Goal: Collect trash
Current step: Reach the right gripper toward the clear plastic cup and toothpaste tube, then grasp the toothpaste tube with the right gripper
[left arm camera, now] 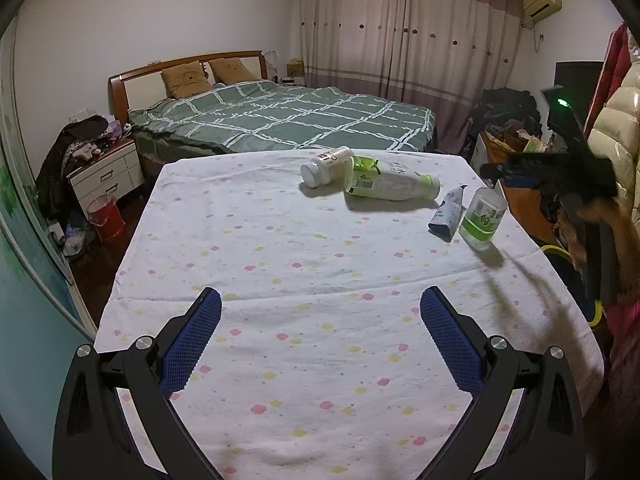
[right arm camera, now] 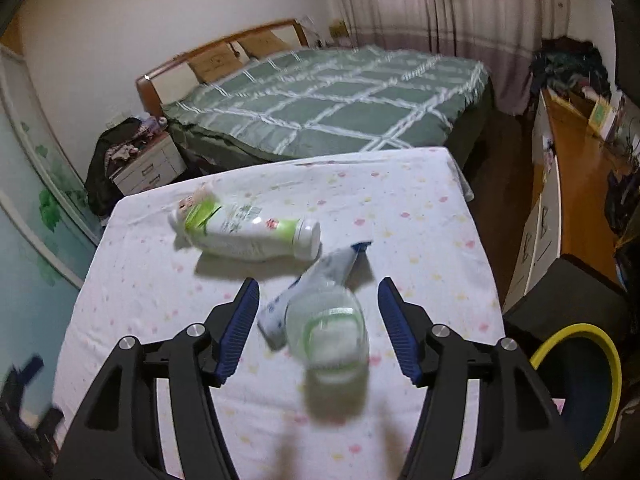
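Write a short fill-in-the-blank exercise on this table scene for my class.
1. The tablecloth is printed with small ____.
2. The long white bottle lies on its ____.
3. The clear bottle sits between the right gripper's open ____.
4. The bin beside the table has a ____ rim.

Missing words: flowers; side; jaws; yellow

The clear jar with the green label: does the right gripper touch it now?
Apart. The right wrist view shows the clear jar between the right gripper's open fingers, with tablecloth visible either side.

1. You are in a home bedroom: a made bed [left arm camera: 280, 120] with pillows [left arm camera: 186, 78] and wooden headboard.
2. You have a nightstand [left arm camera: 108, 172] and drawn curtains [left arm camera: 408, 24] nearby.
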`<act>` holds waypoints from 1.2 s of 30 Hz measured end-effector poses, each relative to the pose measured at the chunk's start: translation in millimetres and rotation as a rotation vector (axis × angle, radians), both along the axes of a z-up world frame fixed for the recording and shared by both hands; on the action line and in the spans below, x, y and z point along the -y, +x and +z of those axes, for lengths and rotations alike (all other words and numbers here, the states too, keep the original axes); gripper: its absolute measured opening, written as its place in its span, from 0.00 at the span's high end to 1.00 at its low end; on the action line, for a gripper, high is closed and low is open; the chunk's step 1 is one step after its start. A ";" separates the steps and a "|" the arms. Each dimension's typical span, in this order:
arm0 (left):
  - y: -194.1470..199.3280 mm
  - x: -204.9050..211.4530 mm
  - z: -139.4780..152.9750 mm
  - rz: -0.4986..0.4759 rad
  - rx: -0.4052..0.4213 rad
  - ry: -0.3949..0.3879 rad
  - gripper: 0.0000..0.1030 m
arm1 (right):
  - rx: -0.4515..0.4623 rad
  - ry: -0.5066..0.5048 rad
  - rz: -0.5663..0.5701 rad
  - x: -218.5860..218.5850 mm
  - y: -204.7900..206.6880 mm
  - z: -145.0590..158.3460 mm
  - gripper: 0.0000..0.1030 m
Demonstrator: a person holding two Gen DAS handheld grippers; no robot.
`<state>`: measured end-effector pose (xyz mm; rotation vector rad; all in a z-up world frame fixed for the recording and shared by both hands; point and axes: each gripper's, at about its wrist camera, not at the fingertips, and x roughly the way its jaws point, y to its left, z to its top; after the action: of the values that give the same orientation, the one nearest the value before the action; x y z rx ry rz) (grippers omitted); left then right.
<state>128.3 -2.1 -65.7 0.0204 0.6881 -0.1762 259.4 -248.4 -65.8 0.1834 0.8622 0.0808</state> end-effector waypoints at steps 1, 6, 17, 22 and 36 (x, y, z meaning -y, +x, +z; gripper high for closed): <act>0.4 -1.1 -0.7 0.002 -0.001 -0.002 0.05 | -0.023 0.004 -0.006 0.7 10.2 -1.0 0.43; 0.4 -6.6 -1.1 0.011 0.002 -0.008 0.05 | -0.154 -0.032 -0.054 2.4 57.8 -16.0 0.44; 0.8 -16.9 -0.5 0.031 0.008 -0.020 0.05 | -0.302 0.057 -0.128 26.5 97.6 -49.5 0.61; 1.4 -18.0 -0.9 0.031 0.005 -0.020 0.05 | -0.337 0.082 -0.137 28.9 107.2 -58.1 0.71; -0.1 -14.3 -1.7 0.023 0.009 -0.018 0.05 | -0.231 0.226 -0.113 26.1 88.7 -27.3 0.94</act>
<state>128.2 12.2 -67.5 -0.0037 0.6776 -0.1604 348.1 -274.5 -93.0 0.4599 1.0710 0.0518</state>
